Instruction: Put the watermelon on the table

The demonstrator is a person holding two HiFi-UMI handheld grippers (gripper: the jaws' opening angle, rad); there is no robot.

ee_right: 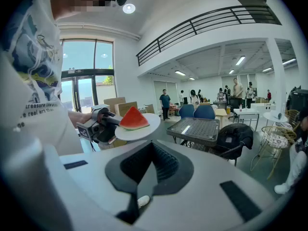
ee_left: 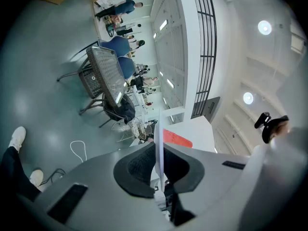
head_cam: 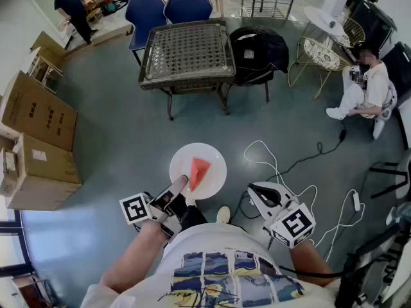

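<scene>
From the head view, the left gripper (head_cam: 178,187) is clamped on the near rim of a white plate (head_cam: 216,165). The watermelon (head_cam: 199,172) wedge lies on that plate, its long axis running 12 to 6 o'clock with the narrow tip toward the person. The table (head_cam: 187,53) stands at 12 o'clock from the plate, well apart from it. A black chair (head_cam: 258,53) sits just beside the table at its 3 o'clock, and loose cable (head_cam: 270,156) lies on the ground at the plate's 3 o'clock. The right gripper (head_cam: 257,190) hangs at the plate's 4 o'clock, near it but not touching.

In the left gripper view the plate shows edge-on between the pads, which grip both its faces. The red slice sits past the jaws on the 3 o'clock side, and the table is far off at 10 o'clock.

In the right gripper view the jaws look pressed together on nothing, though the seam is dark. The slice is at 11 o'clock and the table at 1 o'clock. I'd say the left hand does the carrying straight ahead, and the chair is the thing to steer clear of.
</scene>
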